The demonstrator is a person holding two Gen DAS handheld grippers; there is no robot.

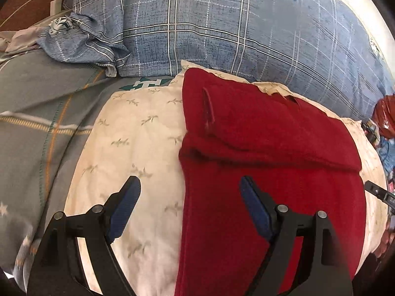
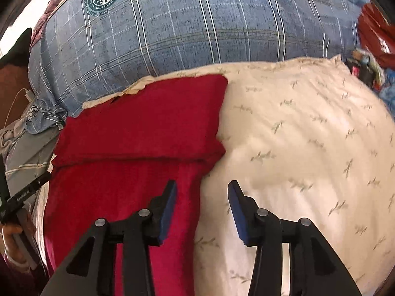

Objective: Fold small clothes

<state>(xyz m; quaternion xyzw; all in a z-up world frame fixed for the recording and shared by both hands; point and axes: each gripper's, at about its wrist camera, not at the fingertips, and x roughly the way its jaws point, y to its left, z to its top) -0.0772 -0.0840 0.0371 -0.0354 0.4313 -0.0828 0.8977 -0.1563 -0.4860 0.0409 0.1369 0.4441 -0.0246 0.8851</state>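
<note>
Step in hand, judged from the lie of the cloth: one fold finished, far end of the red garment (image 1: 259,148) doubled back toward the near part, both grippers clear of it. Next move likely calls for a fresh grasp on a long edge or the near end, to fold again.

Left gripper (image 1: 190,192): jaws released, set wide, nothing between the pads. In the left wrist view, left edge of the garment running up between the jaws; right pad over red cloth, left pad over the cream leaf-print pillow (image 1: 138,133).

Right gripper (image 2: 202,192): jaws released, partly apart, empty. In the right wrist view, right edge of the garment passing just beside the left pad; right pad over the pillow.

Garment flat on the pillow, centre of both frames, blue plaid bedding (image 2: 197,24) across the top.
</note>
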